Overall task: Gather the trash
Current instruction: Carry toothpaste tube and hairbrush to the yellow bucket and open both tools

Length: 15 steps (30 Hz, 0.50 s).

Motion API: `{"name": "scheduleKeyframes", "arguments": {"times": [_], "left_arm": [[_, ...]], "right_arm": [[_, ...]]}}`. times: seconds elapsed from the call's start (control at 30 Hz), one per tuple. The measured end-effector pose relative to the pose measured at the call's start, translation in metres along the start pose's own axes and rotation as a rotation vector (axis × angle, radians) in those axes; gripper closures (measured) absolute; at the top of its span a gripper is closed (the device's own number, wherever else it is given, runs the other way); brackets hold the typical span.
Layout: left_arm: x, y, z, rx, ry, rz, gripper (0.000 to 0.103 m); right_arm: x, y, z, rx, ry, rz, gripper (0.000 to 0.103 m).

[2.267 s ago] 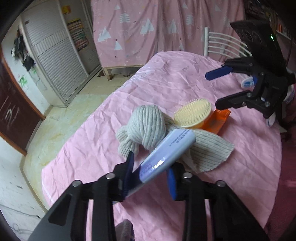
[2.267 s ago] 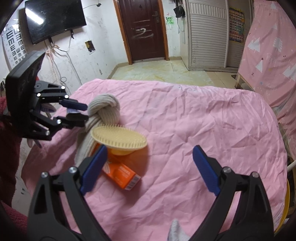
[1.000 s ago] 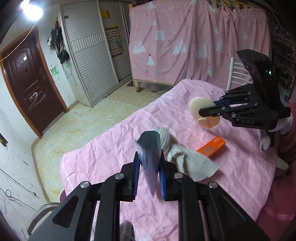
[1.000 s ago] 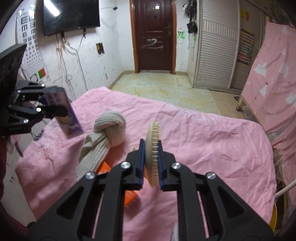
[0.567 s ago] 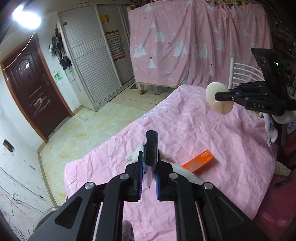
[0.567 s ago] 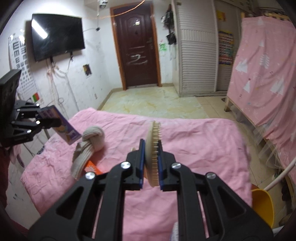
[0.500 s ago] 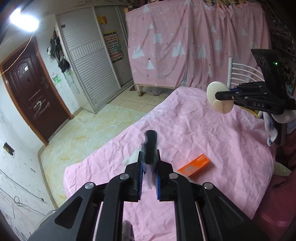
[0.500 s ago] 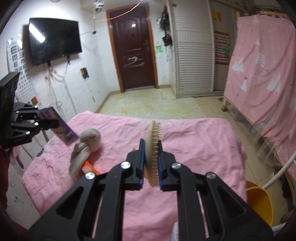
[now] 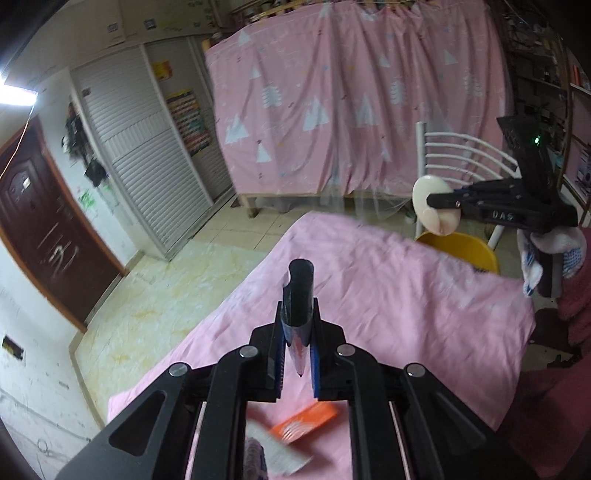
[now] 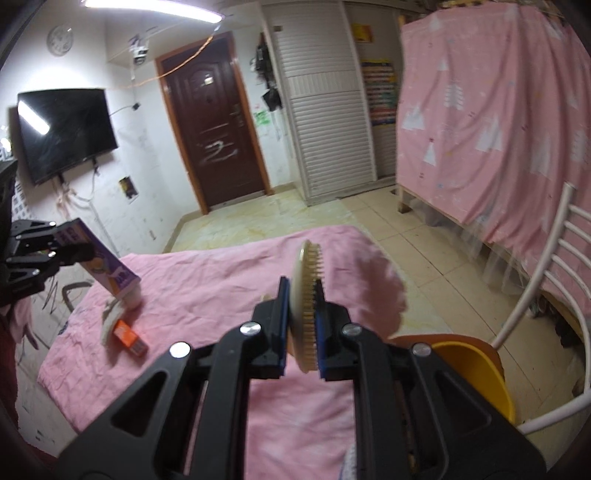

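Overhead, a long ceiling light (image 10: 155,11) glares above a white wall carrying a dark television (image 10: 64,131) and a round clock (image 10: 59,40). Beside them stands a dark brown door (image 10: 218,136) with pale scrawls on it, then a white slatted wardrobe (image 10: 328,110), and past that a pink curtain (image 10: 491,110) printed with white trees. The floor (image 10: 266,214) is pale, stained tile.

Low in both views spreads a table under a wrinkled pink cloth (image 9: 388,295). On it lies an orange box (image 10: 129,334) touching a pale knitted cloth (image 10: 110,317); in the left wrist view the same orange box (image 9: 303,424) sits below the jaws. A white metal chair (image 10: 546,295) stands at the table's far corner, and a yellow bin (image 10: 476,376) rests just beside the table edge there.

The left gripper (image 9: 297,354) is pinched tight on a purple tube (image 9: 298,299), held edge-on above the cloth; from the other camera that tube (image 10: 99,258) hangs in the air over the table's left end. The right gripper (image 10: 302,325) is clamped on a cream round brush (image 10: 307,295), bristles facing right, raised above the cloth near the yellow bin. From the left camera the brush (image 9: 432,206) shows its smooth back, up over the bin.
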<state>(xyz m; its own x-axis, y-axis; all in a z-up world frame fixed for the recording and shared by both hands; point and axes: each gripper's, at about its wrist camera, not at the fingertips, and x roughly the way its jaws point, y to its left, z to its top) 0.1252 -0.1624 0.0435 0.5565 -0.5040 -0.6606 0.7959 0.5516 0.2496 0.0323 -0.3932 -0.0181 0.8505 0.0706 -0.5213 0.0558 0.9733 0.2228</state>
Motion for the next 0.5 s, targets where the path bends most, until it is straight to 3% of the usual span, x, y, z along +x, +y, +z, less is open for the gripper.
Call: {"name": "scheduleKeyframes", "arguments": {"times": [0.5], "left_arm": [[0.061,-0.101,0.082,-0.009,-0.091,-0.183,0.102]], "right_arm": [[-0.031,-0.106,-0.03,0.138,-0.014,-0.101,0.092]]}}
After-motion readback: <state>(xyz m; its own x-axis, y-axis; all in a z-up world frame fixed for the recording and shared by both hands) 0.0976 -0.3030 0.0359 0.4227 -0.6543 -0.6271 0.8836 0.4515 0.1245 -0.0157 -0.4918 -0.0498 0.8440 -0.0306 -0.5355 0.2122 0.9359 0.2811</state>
